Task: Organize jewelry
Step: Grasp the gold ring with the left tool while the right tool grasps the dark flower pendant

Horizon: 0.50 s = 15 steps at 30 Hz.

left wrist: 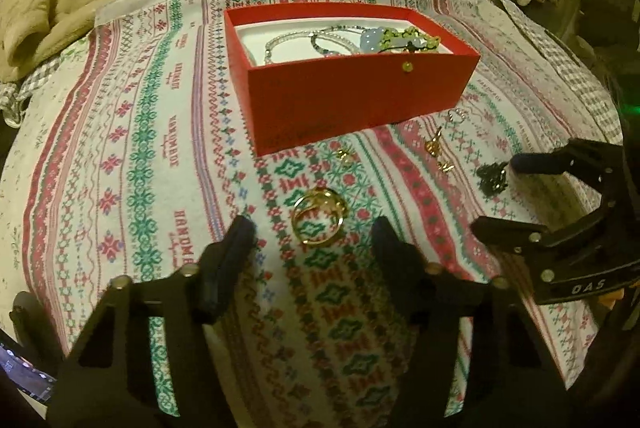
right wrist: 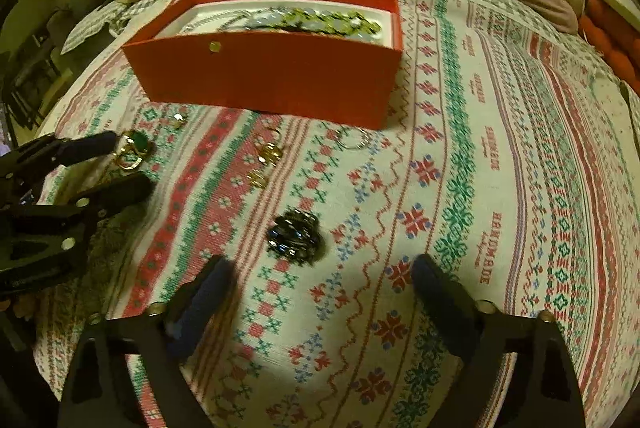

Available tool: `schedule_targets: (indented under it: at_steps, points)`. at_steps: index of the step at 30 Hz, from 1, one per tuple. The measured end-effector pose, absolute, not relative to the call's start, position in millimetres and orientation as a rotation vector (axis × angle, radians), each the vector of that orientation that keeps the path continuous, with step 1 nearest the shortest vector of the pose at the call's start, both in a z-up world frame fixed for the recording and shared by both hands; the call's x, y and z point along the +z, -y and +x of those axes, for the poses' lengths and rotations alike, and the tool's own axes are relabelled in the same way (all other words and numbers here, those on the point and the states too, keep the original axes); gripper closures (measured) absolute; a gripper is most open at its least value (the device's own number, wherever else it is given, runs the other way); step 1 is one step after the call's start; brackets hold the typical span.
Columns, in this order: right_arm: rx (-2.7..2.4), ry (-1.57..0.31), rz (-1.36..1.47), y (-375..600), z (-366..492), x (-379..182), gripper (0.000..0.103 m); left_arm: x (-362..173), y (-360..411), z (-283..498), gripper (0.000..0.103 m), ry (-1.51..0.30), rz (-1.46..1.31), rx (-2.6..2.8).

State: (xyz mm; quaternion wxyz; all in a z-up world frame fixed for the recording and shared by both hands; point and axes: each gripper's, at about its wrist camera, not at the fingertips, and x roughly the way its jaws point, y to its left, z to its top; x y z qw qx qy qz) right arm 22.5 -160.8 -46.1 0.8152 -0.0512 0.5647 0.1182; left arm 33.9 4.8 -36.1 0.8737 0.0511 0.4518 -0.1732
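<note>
The gold ring with a dark green stone (left wrist: 319, 218) lies on the patterned woven cloth (left wrist: 160, 156), between the fingers of the left gripper (left wrist: 316, 232), whose jaws stand partly apart around it without pressing, likely set for a pinch. Further right, the dark beaded cluster (right wrist: 295, 236) sits just ahead of the right gripper (right wrist: 324, 276), whose jaws gape wide and hold nothing. Small gold earrings (right wrist: 267, 152) lie loose between both pieces and the red cardboard box (right wrist: 272, 84), which already holds beaded necklaces (left wrist: 344, 38), so it seems the collecting place.
</note>
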Motion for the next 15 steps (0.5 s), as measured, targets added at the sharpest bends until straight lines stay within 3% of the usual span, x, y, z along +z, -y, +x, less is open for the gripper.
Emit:
schedule_targets:
  at_steps: [2, 11, 15]
  points:
    - [0.263, -1.202, -0.123, 156.7, 23.6, -44.4, 0.026, -35.0, -5.4, 36.3, 0.054, -0.950, 0.088, -0.369]
    - [0.282, -1.190, -0.131, 151.2, 25.3, -40.9, 0.054, -33.7, -3.8, 36.0, 0.077, -0.961, 0.075, -0.379]
    - [0.274, -1.188, -0.128, 153.0, 27.1, -39.3, 0.067, -32.7, -4.5, 37.1, 0.078, -0.966, 0.072, -0.378]
